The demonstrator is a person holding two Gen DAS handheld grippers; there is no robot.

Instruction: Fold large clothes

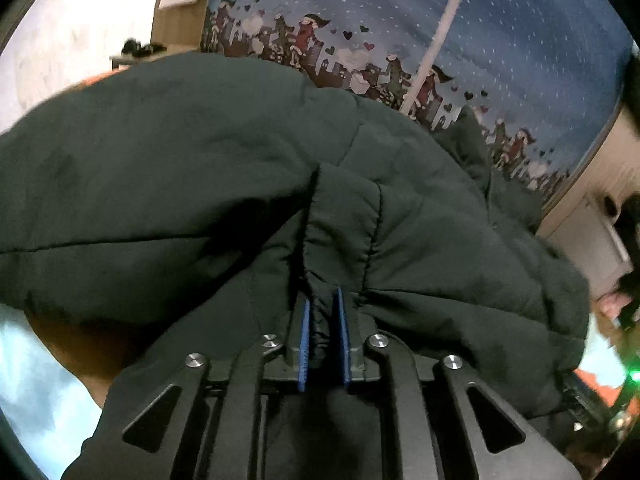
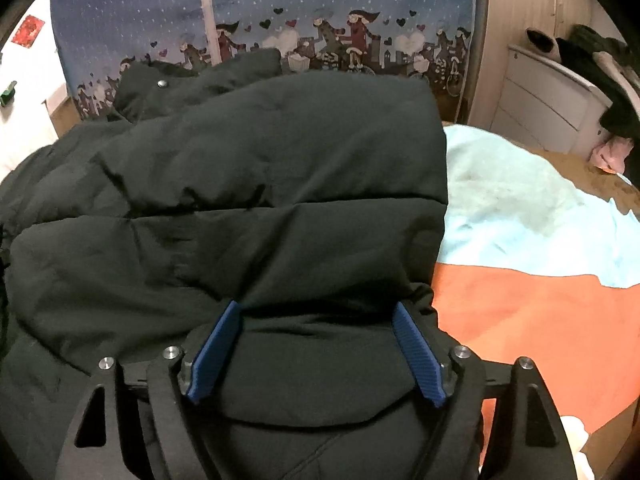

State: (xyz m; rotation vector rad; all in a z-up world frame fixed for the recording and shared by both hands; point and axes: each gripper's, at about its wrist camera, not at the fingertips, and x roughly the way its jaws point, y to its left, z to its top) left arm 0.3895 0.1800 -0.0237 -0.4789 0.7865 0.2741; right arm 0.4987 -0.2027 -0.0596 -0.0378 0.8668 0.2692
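Dark padded fabric: puffer jacket (image 1: 200, 184), fills the centre and left of both frames, bulky quilted panels piled on the bed.
Left gripper (image 1: 324, 312): lower centre of the left wrist view, blue fingers (image 1: 305, 344) nearly together, pinching a gathered, stitched edge of the jacket that runs up between them.
Right gripper (image 2: 316, 316): lower centre of the right wrist view, blue fingers (image 2: 216, 344) spread wide apart, released; a thick fold of jacket bulges in the gap, touching both pads but not squeezed.
Jacket detail: metal snap button (image 2: 162, 84) at upper left of the right wrist view, on a collar-like flap.
Bed: orange sheet (image 2: 540, 312) at right of the right wrist view, pale blue blanket (image 2: 520, 208) lying above it, just beside the jacket's right edge.
Backdrop: blue curtain (image 2: 340, 0) with white dots and a cartoon border of figures and hearts, across the top of both frames.
Upper right, right wrist view: white drawer unit (image 2: 548, 108) with dark clothes heaped on top.
Upper left, left wrist view: cardboard box (image 1: 180, 16) against a pale wall.
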